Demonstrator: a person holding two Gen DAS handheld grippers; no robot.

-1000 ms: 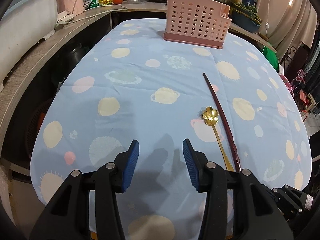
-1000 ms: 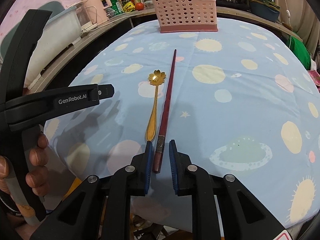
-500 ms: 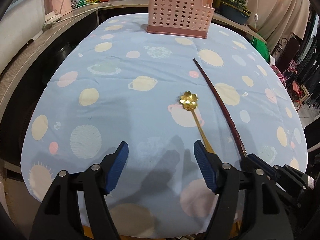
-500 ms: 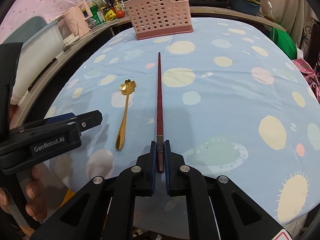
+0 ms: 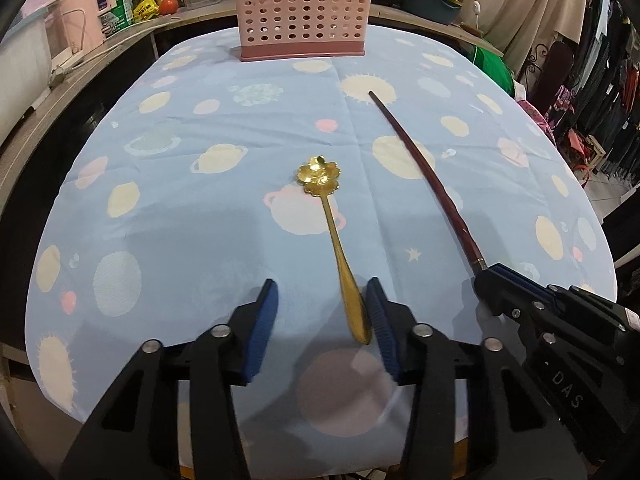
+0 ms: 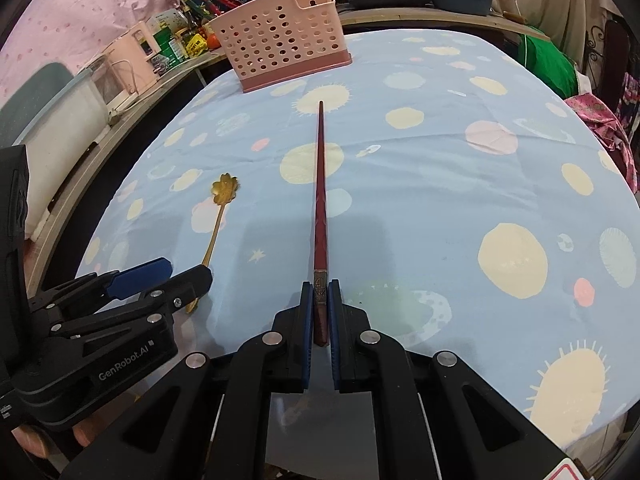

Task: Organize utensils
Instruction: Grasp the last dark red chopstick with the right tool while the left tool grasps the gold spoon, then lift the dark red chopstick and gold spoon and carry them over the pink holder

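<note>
On the counter (image 5: 200, 208), the right gripper (image 6: 320, 304) clamped the chopstick (image 6: 320, 200); the left gripper's (image 5: 322, 312) fingers were closing around the gold spoon (image 5: 334, 240), ungripped; next, probably the pink basket (image 5: 300, 12).

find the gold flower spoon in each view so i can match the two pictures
Left wrist: gold flower spoon at centre, handle end between the left hand-held gripper's closing jaws.
Right wrist: lower left, left of the chopstick.
Shared landmark: pink basket at the table's far end.
</note>
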